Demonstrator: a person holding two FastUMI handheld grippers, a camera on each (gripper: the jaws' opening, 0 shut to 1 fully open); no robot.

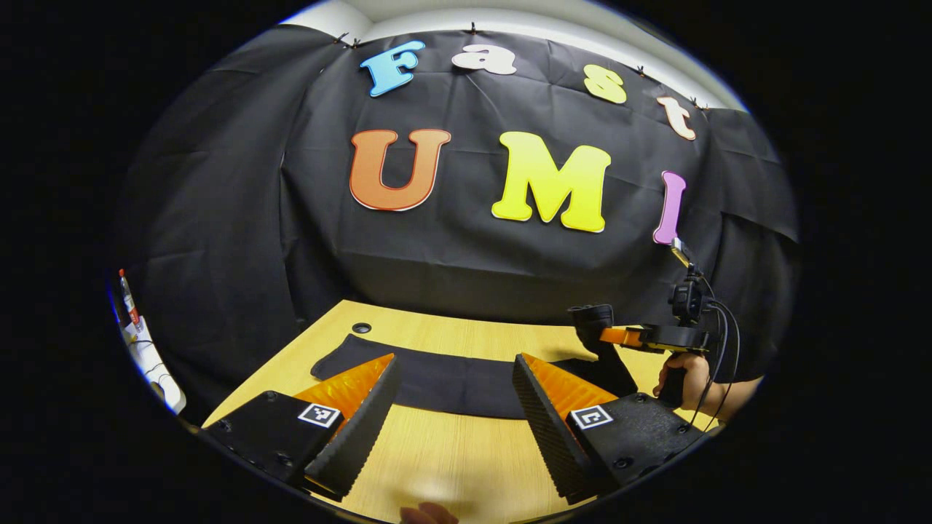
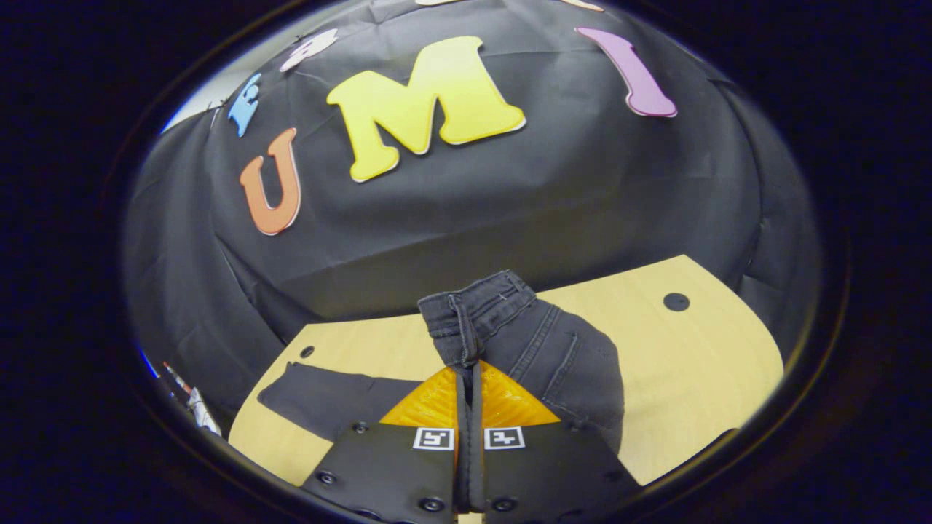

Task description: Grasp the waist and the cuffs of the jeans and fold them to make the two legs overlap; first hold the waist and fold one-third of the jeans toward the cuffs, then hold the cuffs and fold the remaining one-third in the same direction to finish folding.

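Dark grey jeans (image 1: 451,382) lie stretched across the wooden table (image 1: 444,458), the cuffs toward the left. My left gripper (image 1: 455,360) is open, low over the table just short of the legs, with nothing between its fingers. In the right gripper view, my right gripper (image 2: 467,370) is shut on the jeans' waistband (image 2: 473,313), which stands bunched and raised above the fingertips. The legs (image 2: 320,397) trail off to the left on the table (image 2: 699,364). In the left gripper view the right gripper (image 1: 604,327) shows at the waist end, held by a hand (image 1: 684,378).
The black cloth wall stands close behind the table's far edge. Round cable holes (image 1: 361,327) (image 2: 676,301) sit near the back corners. A white holder with a red pen (image 1: 135,320) hangs off the left side. Bare wood lies on the near side of the jeans.
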